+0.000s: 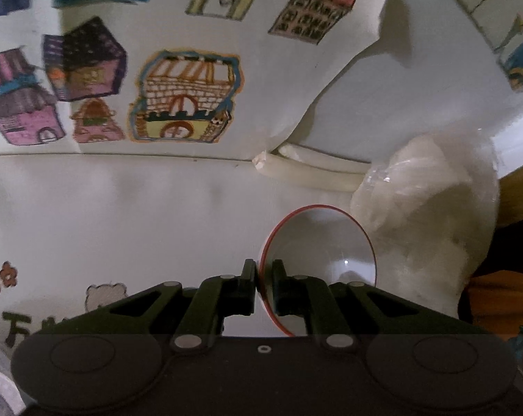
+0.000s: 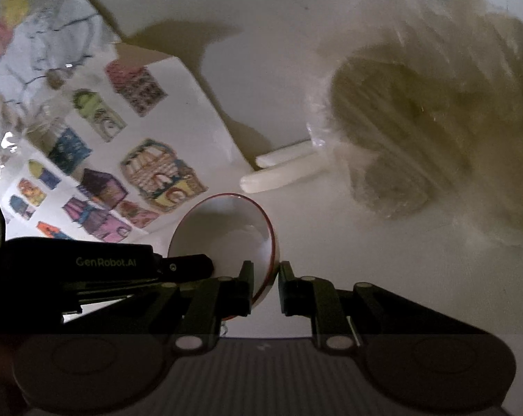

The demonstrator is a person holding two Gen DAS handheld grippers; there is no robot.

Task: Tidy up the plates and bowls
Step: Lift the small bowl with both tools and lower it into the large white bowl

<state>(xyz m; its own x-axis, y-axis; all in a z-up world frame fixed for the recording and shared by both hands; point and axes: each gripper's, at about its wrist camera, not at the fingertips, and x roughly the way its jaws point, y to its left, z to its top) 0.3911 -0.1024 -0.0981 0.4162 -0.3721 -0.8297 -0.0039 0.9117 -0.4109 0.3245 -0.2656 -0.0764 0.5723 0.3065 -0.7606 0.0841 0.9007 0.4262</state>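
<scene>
Over a white table (image 1: 123, 208), both tongs, left (image 1: 263, 280) and right (image 2: 265, 282), clamp one red-rimmed bowl (image 2: 227, 228).

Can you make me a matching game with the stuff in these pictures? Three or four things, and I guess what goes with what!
Things:
1. bowl
2. plastic bag
3. paper houses
4. white tubes

Descriptions:
A. clear and crinkly
B. colourful drawings
C. red rim, pinched by both grippers
D. two lying side by side

Pairs: 1-C, 2-A, 3-B, 4-D
</scene>
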